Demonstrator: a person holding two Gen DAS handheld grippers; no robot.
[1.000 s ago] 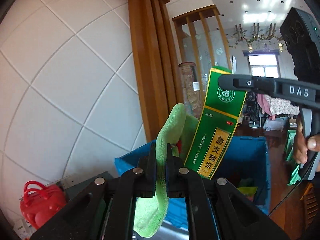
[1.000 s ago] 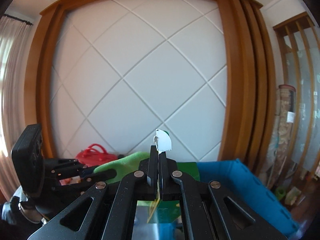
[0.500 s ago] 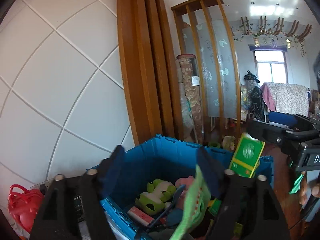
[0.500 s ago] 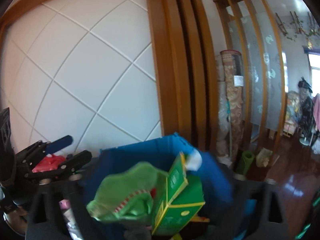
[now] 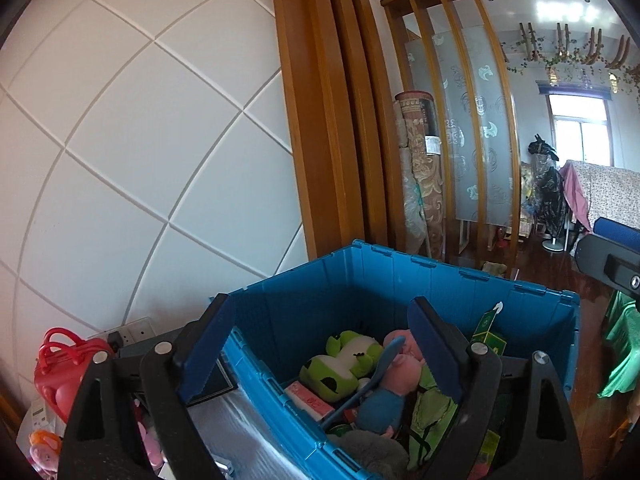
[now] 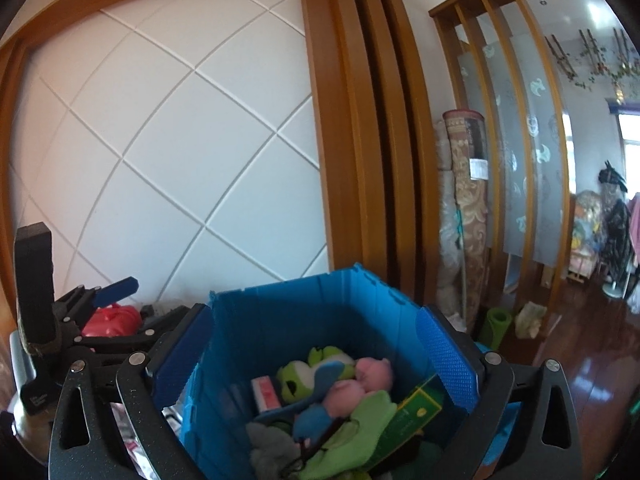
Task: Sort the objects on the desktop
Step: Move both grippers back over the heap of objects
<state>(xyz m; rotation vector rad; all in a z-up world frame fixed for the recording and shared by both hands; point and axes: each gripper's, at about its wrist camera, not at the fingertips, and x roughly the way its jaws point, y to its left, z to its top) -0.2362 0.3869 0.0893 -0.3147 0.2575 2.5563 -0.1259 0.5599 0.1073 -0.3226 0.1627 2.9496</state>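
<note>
The blue crate [image 5: 440,268] [image 6: 288,284] holds several things. A green cloth [image 5: 432,408] [image 6: 360,420] lies on the pile inside. A green medicine box [image 5: 488,332] [image 6: 416,408] leans in beside it. A green plush frog [image 5: 344,360] [image 6: 300,372] and a pink plush pig [image 5: 400,364] [image 6: 360,384] lie behind them. My left gripper [image 5: 320,320] hangs over the crate's near corner, jaws opening, nothing pressed between the pads. My right gripper [image 6: 316,320] stands over the crate too, jaws opening and free of the box.
A red toy case [image 5: 64,372] [image 6: 112,320] sits left of the crate by the white panelled wall. The crate stands on a silver table top [image 5: 240,432]. A rolled carpet [image 5: 416,184] leans behind the crate, and a green mat roll [image 6: 496,326] stands on the wooden floor.
Both grippers were shut, left on the green cloth and right on the green box. Both opened over the crate, and cloth and box dropped in. Both hands moved closer and tipped down.
</note>
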